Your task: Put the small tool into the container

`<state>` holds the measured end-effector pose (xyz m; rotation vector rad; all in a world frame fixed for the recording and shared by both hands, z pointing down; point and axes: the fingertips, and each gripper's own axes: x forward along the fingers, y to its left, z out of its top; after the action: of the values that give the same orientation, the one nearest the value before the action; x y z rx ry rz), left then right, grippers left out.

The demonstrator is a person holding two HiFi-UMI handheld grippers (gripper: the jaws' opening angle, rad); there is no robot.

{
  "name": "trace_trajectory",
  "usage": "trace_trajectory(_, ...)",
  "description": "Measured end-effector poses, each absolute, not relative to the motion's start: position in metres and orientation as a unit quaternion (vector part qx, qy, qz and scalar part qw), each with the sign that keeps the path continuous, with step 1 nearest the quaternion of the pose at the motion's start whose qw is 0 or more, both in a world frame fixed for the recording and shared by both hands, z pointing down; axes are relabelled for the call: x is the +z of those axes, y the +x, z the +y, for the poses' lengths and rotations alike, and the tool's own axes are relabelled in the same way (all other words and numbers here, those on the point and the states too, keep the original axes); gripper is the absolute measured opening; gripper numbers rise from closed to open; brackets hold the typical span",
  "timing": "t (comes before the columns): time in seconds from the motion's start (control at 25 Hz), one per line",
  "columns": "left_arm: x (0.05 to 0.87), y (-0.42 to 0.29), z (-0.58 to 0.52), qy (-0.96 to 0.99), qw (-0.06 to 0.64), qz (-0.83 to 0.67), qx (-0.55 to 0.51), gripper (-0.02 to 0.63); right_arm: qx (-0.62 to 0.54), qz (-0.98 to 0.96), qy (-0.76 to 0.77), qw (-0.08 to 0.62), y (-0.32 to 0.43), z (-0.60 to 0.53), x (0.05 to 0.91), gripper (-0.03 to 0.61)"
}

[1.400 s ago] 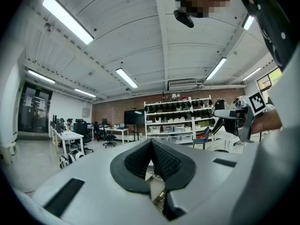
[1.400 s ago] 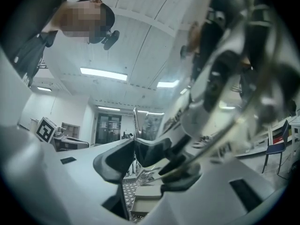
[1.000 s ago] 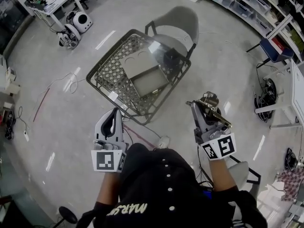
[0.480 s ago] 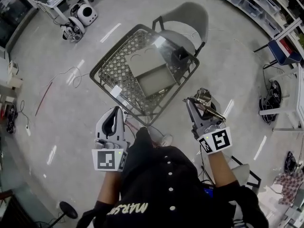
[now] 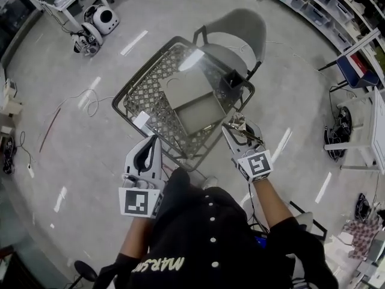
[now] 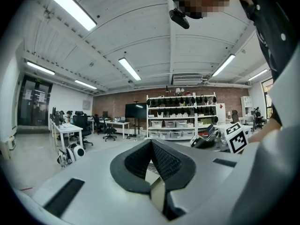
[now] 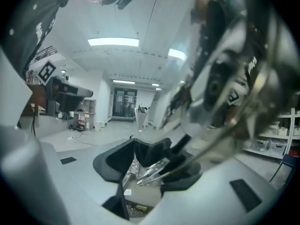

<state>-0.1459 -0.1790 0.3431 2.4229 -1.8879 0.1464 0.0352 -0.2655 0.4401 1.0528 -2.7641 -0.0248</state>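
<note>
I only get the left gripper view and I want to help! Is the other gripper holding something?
Observer: Yes. The right gripper is shut on the small tool, a shiny thing in crinkly clear wrap.
Operator: Where should it go?
Observer: The head view shows a wire basket ahead of both grippers, in front of a grey chair.
Operator: Is anything in the basket?
Observer: Yes, flat cardboard pieces lie in it, with a small black box at its far right side.
</note>
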Motion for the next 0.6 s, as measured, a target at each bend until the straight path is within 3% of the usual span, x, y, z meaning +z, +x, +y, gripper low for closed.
trace_trajectory(0.6, 0.41, -0.16, -0.221, 0.813, 0.121, -0.566, 0.065, 0.02, -0.074, -0.918, 0.289, 0.26, -0.052, -0.332, 0.593, 0.196)
